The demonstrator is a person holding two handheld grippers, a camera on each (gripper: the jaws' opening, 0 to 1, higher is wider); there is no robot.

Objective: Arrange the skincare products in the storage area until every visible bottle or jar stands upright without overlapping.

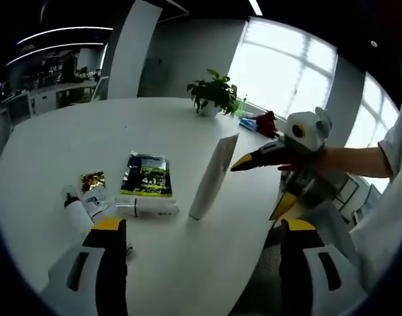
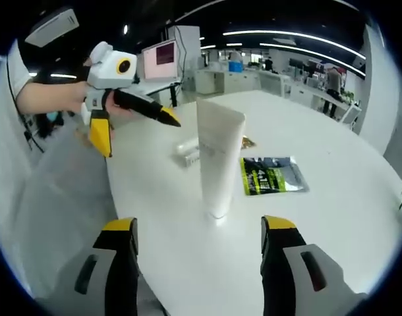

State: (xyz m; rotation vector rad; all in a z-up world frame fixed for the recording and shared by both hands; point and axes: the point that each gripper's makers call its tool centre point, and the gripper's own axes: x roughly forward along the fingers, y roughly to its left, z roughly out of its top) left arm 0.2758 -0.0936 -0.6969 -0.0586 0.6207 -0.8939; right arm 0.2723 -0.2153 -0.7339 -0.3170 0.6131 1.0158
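Observation:
A tall white tube [image 1: 214, 172] [image 2: 219, 157] stands upright on its cap near the white table's [image 1: 69, 138] edge. Left of it in the left gripper view lie a white bottle [image 1: 148, 208] [image 2: 188, 149] and two smaller white bottles [image 1: 82, 209] on their sides. A green sachet [image 1: 147, 175] [image 2: 272, 175] and a small gold sachet [image 1: 92, 180] [image 2: 248, 141] lie flat. My left gripper [image 1: 201, 227] [image 2: 135, 130] is open, held off the table's edge. My right gripper [image 2: 200, 227] [image 1: 261, 185] is open just short of the tube, holding nothing.
A potted plant [image 1: 214, 93] and a blue and red item [image 1: 259, 122] stand at the table's far side by the window. Office desks and monitors [image 2: 163, 56] fill the background. The person's arm and white sleeve [image 1: 392, 158] are at the right.

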